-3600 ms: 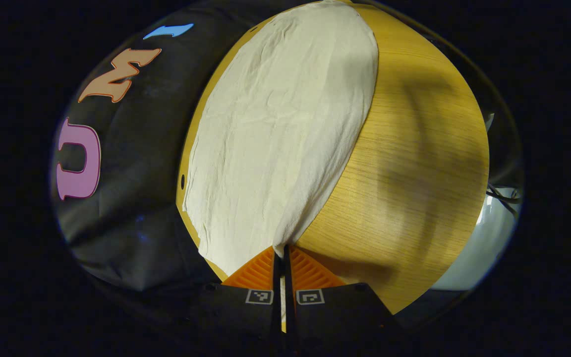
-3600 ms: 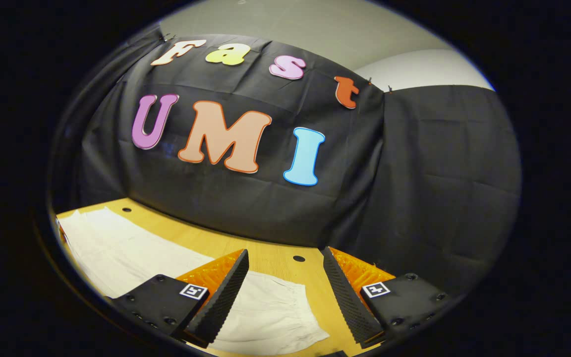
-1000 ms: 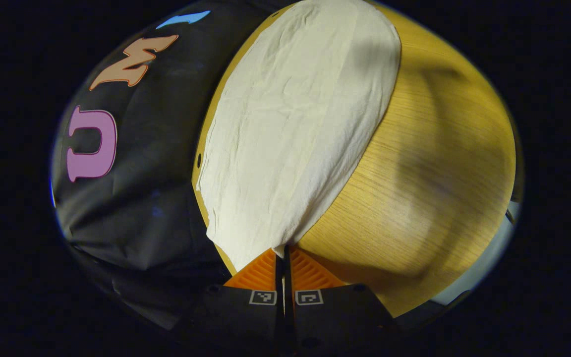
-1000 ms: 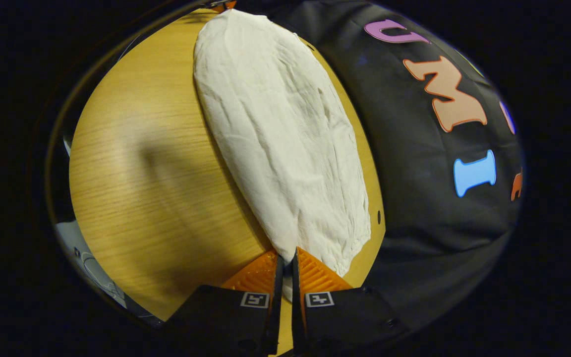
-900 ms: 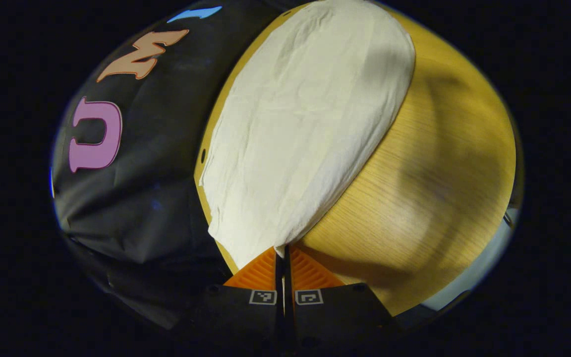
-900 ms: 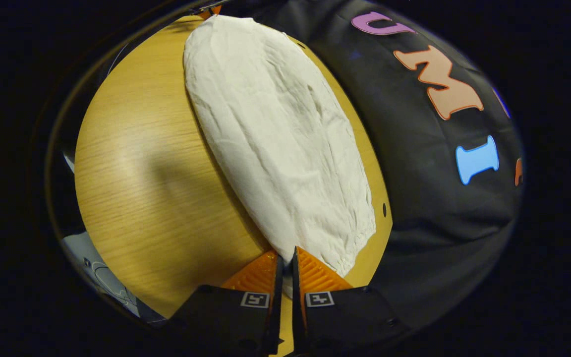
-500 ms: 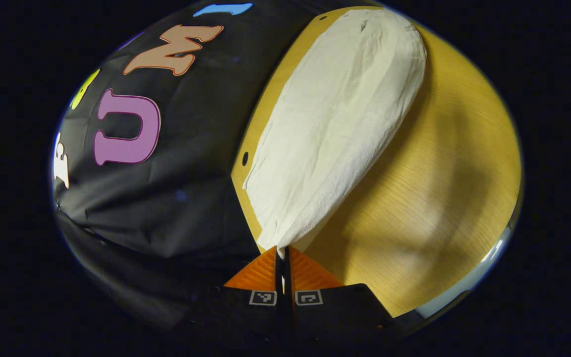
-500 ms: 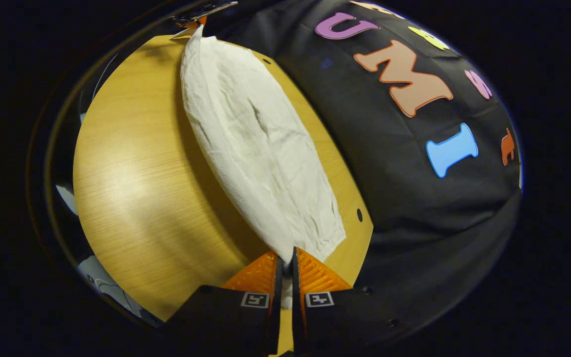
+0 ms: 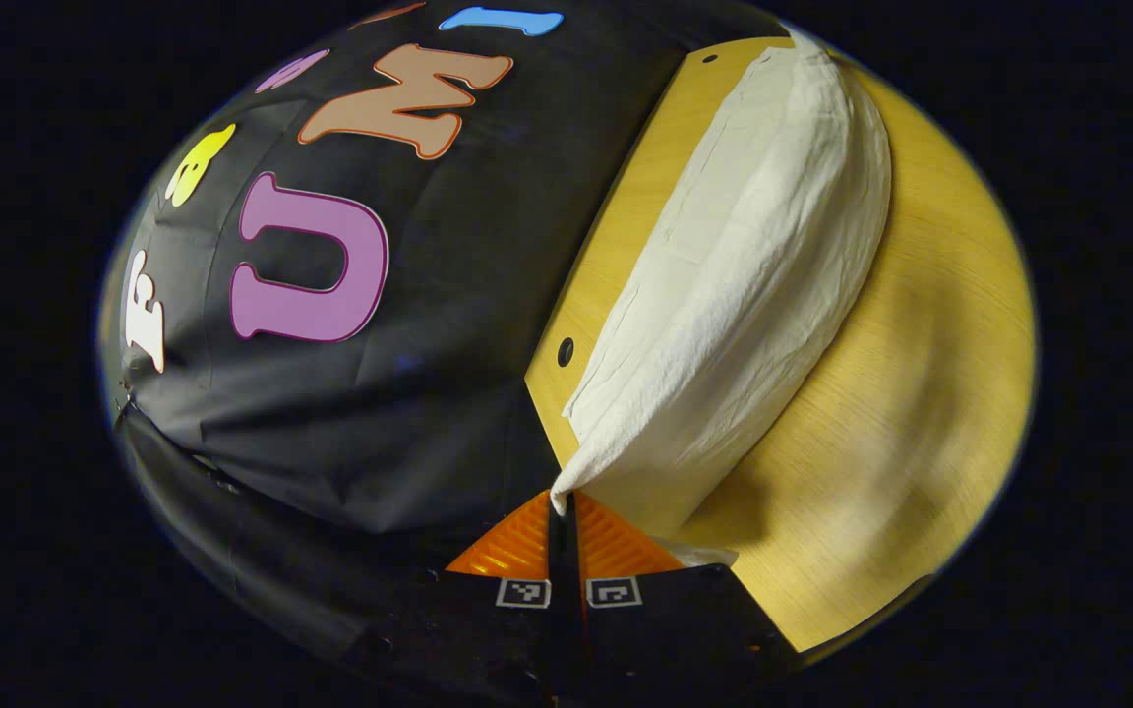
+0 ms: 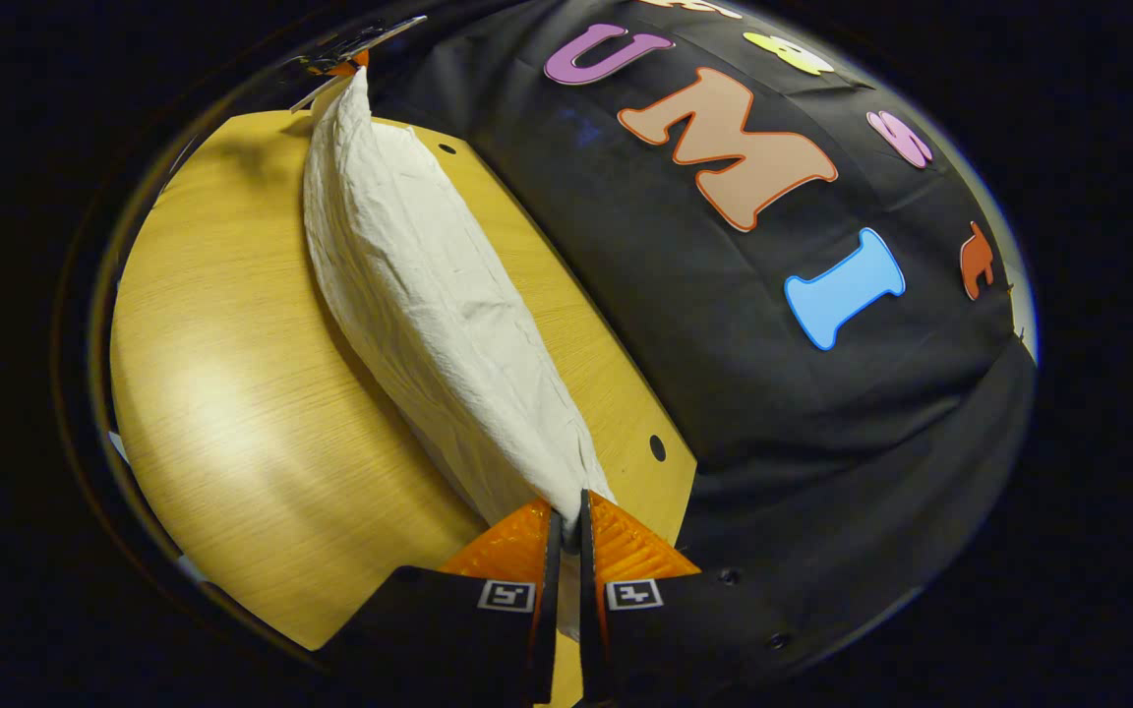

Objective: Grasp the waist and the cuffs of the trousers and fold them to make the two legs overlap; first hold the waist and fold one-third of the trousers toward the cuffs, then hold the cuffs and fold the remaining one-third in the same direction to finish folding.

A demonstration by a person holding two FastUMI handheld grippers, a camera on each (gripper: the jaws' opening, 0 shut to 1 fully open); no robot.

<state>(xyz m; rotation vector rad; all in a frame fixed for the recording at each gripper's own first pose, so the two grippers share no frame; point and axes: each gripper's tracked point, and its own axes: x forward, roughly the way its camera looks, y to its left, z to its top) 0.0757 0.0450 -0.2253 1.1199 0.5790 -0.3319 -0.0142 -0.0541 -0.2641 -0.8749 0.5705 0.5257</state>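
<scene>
I have both ends of the white trousers [image 9: 744,295] pinched, left gripper [image 9: 561,503] and right gripper [image 10: 566,516] clamped on cloth, lifted over the wooden table [image 10: 232,423], black cloth wall [image 9: 380,413] behind

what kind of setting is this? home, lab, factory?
Most likely a staged recording booth, not a home: a black cloth backdrop hangs right behind a bare wooden table, and white trousers are held up between the left gripper and right gripper.
</scene>
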